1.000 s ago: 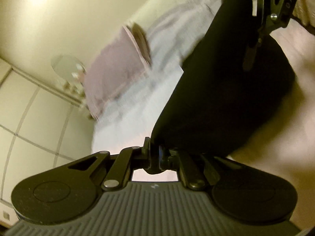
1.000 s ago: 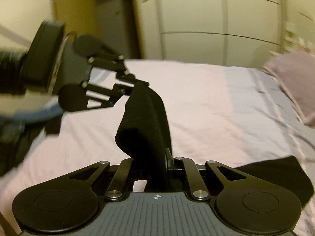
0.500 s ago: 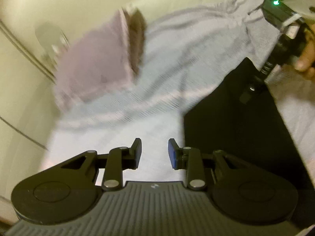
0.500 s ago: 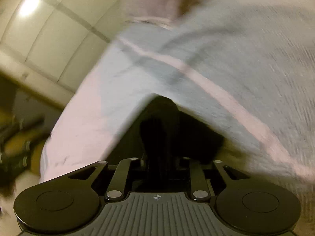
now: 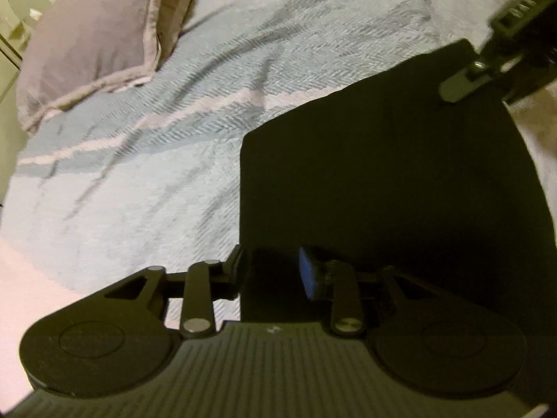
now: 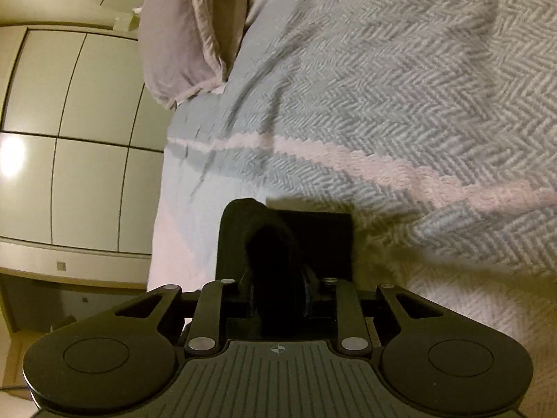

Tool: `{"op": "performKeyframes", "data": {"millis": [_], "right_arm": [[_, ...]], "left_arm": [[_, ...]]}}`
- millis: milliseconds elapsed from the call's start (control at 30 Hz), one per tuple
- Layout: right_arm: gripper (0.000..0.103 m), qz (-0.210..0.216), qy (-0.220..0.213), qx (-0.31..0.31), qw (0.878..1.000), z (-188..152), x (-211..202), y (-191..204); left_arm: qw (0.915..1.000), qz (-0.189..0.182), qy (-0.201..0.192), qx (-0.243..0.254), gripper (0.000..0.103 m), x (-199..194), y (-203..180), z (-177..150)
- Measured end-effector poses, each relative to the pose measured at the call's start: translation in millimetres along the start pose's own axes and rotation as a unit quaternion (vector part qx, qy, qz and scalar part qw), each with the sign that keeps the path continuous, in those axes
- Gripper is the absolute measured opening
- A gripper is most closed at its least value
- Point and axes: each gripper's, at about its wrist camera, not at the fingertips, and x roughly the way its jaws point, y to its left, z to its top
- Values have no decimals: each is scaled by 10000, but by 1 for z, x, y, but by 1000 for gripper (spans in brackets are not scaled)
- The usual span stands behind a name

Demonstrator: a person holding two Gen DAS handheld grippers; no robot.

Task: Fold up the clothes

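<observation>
The black cloth (image 5: pixel 383 160) lies flat on the bed (image 5: pixel 139 174). The left gripper (image 5: pixel 269 268) gapes over its near corner; the right gripper (image 6: pixel 278 296) pinches its far corner.

you are in a home bedroom: a grey herringbone bedspread (image 6: pixel 400 80), a mauve pillow (image 5: pixel 90 38), pale panelled wardrobe doors (image 6: pixel 69 139).

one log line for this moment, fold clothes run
phase: laying fold | left gripper: open over black garment edge | right gripper: shut on garment corner | garment flat on bedspread
</observation>
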Motion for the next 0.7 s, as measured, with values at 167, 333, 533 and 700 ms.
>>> {"op": "performKeyframes", "data": {"millis": [167,333,533,700], "right_arm": [[13,-461,29,-586,9972,5,10,8],[10,-635,199,-603,9960,19,34,-6],[25,-712,423,-744,9938,24,41,-24],[41,-1011,148,-1145,9882,-1,3,-6]], "left_arm": [[9975,-242,246,-616,48,31,22,-3],[9962,-315,263,-766,48,29,30,-10],[9974,-244,191,-653,45,7,41,-35],[9989,92,41,-469,45,-43,49,-84]]}}
